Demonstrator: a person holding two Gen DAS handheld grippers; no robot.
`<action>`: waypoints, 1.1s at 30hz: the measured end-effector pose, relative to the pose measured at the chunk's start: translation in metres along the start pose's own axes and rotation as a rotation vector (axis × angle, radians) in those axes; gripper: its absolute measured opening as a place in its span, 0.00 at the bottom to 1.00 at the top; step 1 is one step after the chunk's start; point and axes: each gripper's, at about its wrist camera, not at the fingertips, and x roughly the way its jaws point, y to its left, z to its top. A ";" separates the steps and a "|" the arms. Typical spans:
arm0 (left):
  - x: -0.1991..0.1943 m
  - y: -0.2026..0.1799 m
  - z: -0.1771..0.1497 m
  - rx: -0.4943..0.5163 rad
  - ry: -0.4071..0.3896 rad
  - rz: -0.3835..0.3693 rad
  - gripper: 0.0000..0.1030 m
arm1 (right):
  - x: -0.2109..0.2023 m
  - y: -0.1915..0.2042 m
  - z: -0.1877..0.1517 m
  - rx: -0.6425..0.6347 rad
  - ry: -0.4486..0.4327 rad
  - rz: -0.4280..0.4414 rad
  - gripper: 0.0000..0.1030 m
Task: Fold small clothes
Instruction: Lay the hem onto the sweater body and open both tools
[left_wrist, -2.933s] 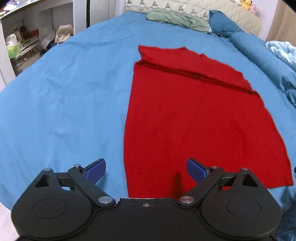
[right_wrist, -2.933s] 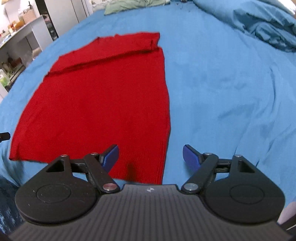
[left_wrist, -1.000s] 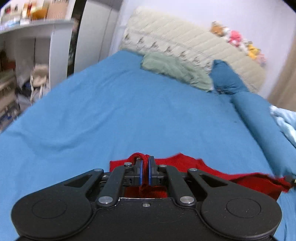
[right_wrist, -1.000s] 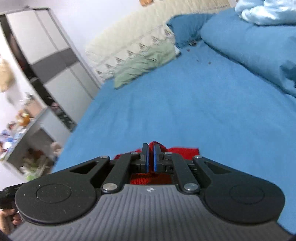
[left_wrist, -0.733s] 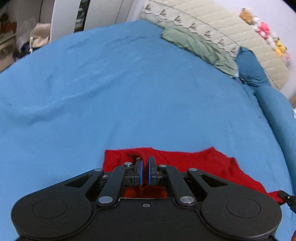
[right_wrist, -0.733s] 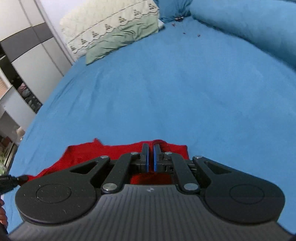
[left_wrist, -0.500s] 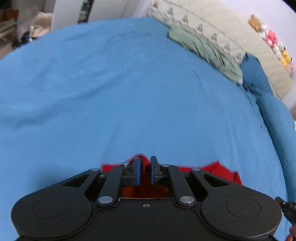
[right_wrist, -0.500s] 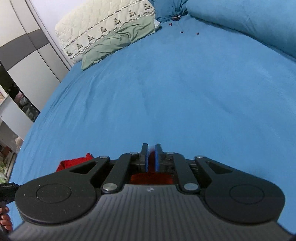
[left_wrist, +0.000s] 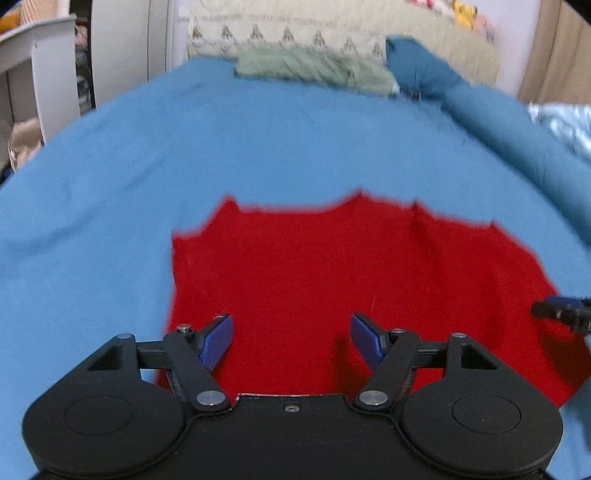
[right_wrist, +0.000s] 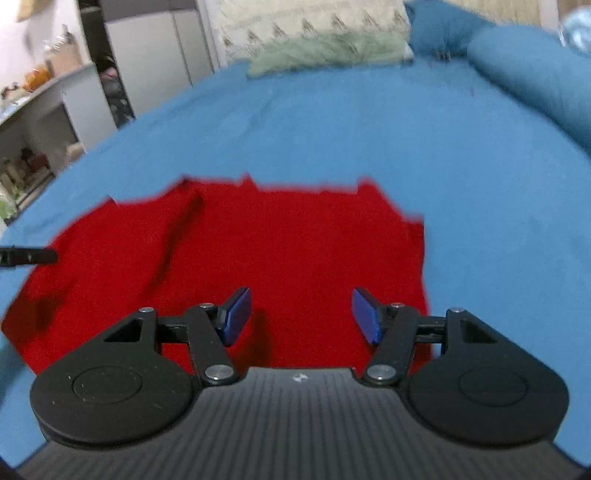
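Observation:
A red garment (left_wrist: 351, 273) lies folded over on the blue bed sheet (left_wrist: 110, 206); it also shows in the right wrist view (right_wrist: 258, 258). My left gripper (left_wrist: 291, 341) is open and empty above its near left part. My right gripper (right_wrist: 301, 317) is open and empty above its near right part. A crease (right_wrist: 177, 236) runs across the garment's left side in the right wrist view. The right gripper's tip (left_wrist: 561, 314) shows at the right edge of the left wrist view, and the left gripper's tip (right_wrist: 26, 256) at the left edge of the right wrist view.
A green cloth (left_wrist: 314, 68) and a patterned cream pillow (left_wrist: 295, 33) lie at the head of the bed. A dark blue pillow (left_wrist: 421, 70) and rolled blue bedding (left_wrist: 517, 129) lie at the right. White shelves (right_wrist: 48, 122) and a cabinet stand left of the bed.
Both grippers held the red garment's edge, carried it forward over the rest, then opened and let go. They have drawn back, so the folded garment now shows in front.

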 end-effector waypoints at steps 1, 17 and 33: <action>0.006 0.002 -0.007 0.004 0.012 0.016 0.72 | 0.002 -0.003 -0.003 0.011 -0.010 -0.013 0.72; -0.034 -0.015 -0.005 0.045 -0.043 0.107 0.93 | -0.055 -0.021 0.000 0.113 -0.105 -0.051 0.78; -0.011 -0.125 -0.013 0.117 0.015 -0.001 0.98 | -0.094 -0.025 -0.077 0.185 -0.089 -0.153 0.94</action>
